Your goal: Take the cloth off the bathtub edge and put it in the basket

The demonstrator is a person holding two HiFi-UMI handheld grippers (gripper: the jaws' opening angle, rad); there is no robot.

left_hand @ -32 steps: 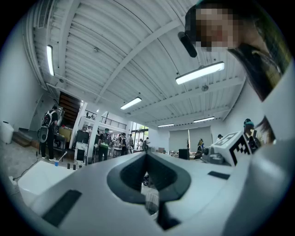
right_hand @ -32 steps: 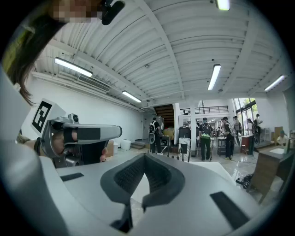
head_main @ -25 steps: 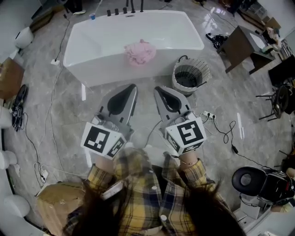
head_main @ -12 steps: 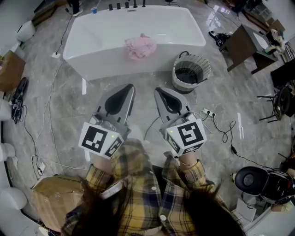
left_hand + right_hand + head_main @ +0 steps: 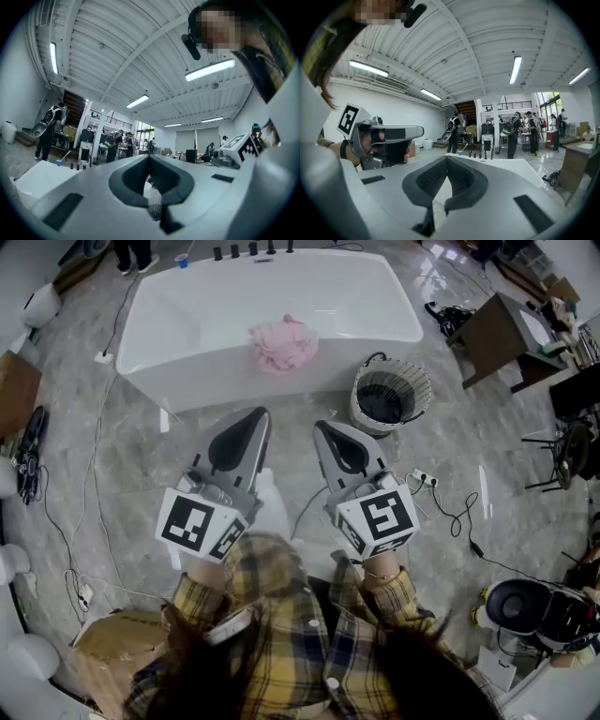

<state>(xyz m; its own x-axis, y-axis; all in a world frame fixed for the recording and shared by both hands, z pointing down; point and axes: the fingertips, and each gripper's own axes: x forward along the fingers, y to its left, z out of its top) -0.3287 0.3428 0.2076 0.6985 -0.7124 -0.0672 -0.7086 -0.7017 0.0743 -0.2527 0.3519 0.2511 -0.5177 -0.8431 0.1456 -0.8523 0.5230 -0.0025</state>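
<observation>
Nearer now, bathtub [image 5: 187, 315] carries pink cloth [image 5: 282, 343] on its edge; basket [image 5: 360, 390] alongside.

Your left gripper [image 5: 149, 158], jaws closed tip to tip, nothing between them, white bathtub [image 5: 35, 180] beyond, left of the jaws, right gripper's marker cube [image 5: 240, 146] to their right, people [image 5: 47, 133] far ahead.

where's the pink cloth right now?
Head view, top centre: the pink cloth sits on the near edge of the white bathtub, up and left of the basket on the floor.
</observation>
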